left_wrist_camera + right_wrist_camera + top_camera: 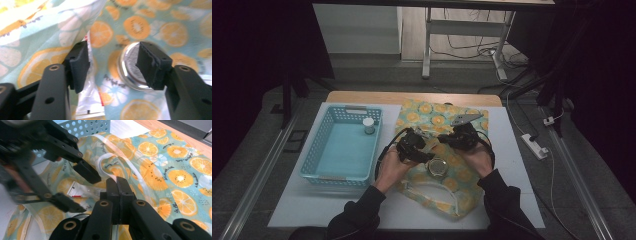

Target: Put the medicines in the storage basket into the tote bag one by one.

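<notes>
A fabric bag (432,112) printed with orange slices lies in the middle of the table. A round metal tin (438,167) rests on it. My left gripper (429,156) hovers just above the tin with its jaws open. In the left gripper view the tin (128,62) lies beyond the open left gripper (113,66), partly behind one pad and untouched. A white packet with red print (88,100) lies beside it. My right gripper (117,185) is shut on the bag's white-trimmed edge (107,157) and holds it up. The open left gripper (87,193) also appears over the packet (80,191).
A light blue basket (312,160) stands at the table's left with a small white-capped bottle (368,125) in its far corner. The white table top runs on to the right of the bag. A power strip (534,145) lies on the floor at the right.
</notes>
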`<state>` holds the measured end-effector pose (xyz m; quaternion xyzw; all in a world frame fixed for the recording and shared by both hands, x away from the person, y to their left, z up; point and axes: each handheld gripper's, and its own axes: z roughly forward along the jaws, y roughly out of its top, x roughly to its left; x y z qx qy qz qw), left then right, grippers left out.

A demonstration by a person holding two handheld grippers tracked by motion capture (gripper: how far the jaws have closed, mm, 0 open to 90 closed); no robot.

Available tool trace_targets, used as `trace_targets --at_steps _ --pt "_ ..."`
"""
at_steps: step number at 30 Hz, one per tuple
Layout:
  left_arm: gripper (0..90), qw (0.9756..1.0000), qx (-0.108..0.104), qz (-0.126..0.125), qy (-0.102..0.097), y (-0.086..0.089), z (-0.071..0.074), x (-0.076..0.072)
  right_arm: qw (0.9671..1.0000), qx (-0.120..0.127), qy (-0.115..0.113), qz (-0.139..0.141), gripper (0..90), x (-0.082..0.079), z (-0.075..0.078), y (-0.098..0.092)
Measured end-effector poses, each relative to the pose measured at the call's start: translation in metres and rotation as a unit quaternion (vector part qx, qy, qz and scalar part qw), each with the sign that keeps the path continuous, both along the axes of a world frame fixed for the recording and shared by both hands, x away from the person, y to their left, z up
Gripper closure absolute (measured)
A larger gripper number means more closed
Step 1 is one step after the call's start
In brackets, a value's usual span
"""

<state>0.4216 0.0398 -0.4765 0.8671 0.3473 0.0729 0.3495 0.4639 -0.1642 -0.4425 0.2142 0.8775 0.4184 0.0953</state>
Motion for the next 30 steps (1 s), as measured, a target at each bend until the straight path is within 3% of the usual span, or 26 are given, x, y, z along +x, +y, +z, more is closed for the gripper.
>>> trace_targets --at_steps 10,13,20,30 --pt "20.6 0.9999 -0.012 -0.003 -0.009 0.015 0.018 -0.011 1.0 0.0 0.0 0.0 90.0 0.0 0.0 -0.001" --pt "17.7 0.9999 -0.004 0.003 -0.011 0.023 0.021 -0.013 1.0 0.001 0.0 0.0 90.0 0.0 0.001 -0.001" --pt "13.1 0.9994 -0.026 0.023 -0.005 0.049 0.026 -0.011 1.0 0.003 0.0 -0.001 90.0 -0.001 0.001 -0.001" --pt "3.0 0.9982 -0.036 0.048 -0.004 0.088 0.033 -0.008 1.0 0.001 0.0 0.0 90.0 -0.001 0.001 0.0"
